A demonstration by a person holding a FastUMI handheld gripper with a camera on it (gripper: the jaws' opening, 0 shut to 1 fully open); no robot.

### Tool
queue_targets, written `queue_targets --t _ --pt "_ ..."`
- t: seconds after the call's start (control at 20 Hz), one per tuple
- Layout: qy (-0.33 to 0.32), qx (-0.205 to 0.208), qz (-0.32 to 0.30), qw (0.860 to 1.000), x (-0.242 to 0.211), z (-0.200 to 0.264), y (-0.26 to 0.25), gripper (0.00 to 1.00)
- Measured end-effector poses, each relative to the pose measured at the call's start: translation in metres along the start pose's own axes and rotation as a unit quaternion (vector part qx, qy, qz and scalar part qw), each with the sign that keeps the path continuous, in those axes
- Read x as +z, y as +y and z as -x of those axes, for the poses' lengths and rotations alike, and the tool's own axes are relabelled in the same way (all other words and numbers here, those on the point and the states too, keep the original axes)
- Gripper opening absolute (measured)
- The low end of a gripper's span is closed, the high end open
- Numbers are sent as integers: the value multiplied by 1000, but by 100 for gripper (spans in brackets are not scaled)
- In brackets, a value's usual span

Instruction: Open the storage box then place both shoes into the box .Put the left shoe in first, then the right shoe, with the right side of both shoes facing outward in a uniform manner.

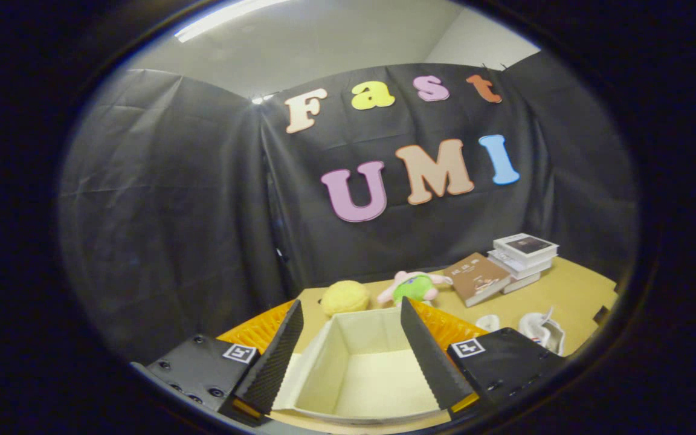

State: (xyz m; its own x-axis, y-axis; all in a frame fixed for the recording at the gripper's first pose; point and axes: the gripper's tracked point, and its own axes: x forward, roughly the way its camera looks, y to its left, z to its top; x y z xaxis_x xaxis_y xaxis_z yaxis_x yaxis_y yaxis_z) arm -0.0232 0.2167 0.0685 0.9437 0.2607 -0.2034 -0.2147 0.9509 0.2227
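The storage box (360, 368) lies between and just beyond my fingers, its cream inside bare and its top open. Orange lid flaps (263, 329) spread out to the left and right of it. My gripper (351, 314) hovers above the box, open, with nothing between the fingers. Two white shoes sit on the table to the right of the box: one (542, 329) beside my right finger mount, the other (488, 322) smaller in view and partly hidden by the mount.
Past the box lie a yellow plush ball (345, 297) and a pink and green plush toy (415, 287). A brown book (478, 278) leans on a stack of books (523, 254) at the back right. The tan table (571, 290) ends at the black cloth wall.
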Motion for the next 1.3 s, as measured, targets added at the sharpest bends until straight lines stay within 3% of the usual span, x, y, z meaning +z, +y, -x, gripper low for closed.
queue_targets --t 0.3,0.55,0.7,1.05,1.3 --pt "43 -110 27 993 -7 4 -103 100" --pt "114 -167 5 979 -42 -3 -166 100" --pt "163 -183 -11 969 -78 -6 -193 100" --pt "313 -193 41 929 -161 -13 -229 100" --pt "362 -209 63 906 -185 -15 -248 90"
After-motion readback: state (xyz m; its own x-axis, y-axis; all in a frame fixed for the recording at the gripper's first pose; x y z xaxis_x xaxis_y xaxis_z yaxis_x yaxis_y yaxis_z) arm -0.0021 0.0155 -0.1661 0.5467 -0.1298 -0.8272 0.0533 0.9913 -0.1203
